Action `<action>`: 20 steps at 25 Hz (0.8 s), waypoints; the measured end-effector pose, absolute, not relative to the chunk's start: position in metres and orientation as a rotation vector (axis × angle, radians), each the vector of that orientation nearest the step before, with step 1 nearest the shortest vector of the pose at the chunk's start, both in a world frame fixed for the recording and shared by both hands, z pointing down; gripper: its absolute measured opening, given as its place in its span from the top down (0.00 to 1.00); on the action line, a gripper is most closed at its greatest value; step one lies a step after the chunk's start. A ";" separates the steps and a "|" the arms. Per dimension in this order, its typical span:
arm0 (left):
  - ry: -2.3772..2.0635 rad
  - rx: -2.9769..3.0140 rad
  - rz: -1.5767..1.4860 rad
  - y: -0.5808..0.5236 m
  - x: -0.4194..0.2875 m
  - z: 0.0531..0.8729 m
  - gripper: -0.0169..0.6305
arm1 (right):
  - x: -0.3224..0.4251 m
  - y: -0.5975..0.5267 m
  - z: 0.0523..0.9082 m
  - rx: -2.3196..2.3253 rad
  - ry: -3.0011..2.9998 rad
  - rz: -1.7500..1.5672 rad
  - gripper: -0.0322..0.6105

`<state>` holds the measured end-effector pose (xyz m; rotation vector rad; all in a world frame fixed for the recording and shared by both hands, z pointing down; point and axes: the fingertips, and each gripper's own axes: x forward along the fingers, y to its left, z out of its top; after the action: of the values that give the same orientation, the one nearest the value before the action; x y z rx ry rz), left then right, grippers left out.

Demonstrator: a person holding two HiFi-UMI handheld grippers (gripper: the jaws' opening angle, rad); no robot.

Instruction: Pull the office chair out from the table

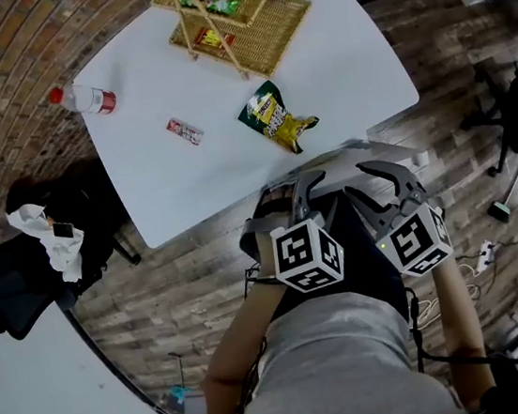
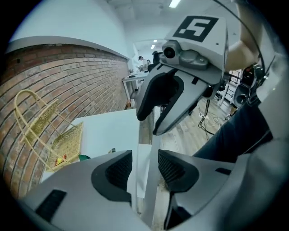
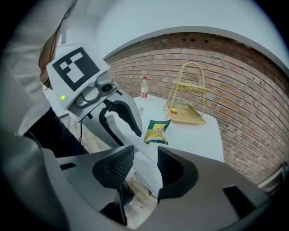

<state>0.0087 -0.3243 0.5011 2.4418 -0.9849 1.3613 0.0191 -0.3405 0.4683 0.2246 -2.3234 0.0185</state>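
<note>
Nearest the person, the left gripper (image 1: 303, 195) and the right gripper (image 1: 385, 185) hang side by side, tilted downward over the back of the office chair (image 1: 344, 223). The chair is tucked against the near edge of the white table (image 1: 334, 59). Both grippers are released. In the left gripper view a pale upright strip, which I take for the edge of the chair's frame, runs through the gap between the spread pads (image 2: 119, 169) without being pinched. In the right gripper view a similar pale edge lies between the jaws, again with daylight on either side. The chair shows a dark back panel with a light grey top rail (image 1: 374, 147) just ahead of the fingertips. That rail looks like the best place to take hold, one gripper toward each end, because the frame should be stiff where the dark panel would probably give. Smooth plastic may slip under the pads, so a full closure around the rail seems wiser than a pinch at its lip. The chair is likely moderately heavy but should roll easily, and an uneven pull could swivel it instead of drawing it straight back. Farther off on the table lie a snack bag (image 1: 276, 119), a small wrapper (image 1: 185, 131), a bottle (image 1: 84, 99) and a wicker rack (image 1: 238, 15).
</note>
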 end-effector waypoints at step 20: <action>-0.747 2.305 1.680 -0.319 0.021 0.550 0.68 | 0.041 -0.331 0.552 -0.329 -1.789 -0.633 0.57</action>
<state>0.0207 -0.3191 0.5502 2.3051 -0.7472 1.6802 0.0406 -0.3307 0.5519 -0.3287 -1.7885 -0.6328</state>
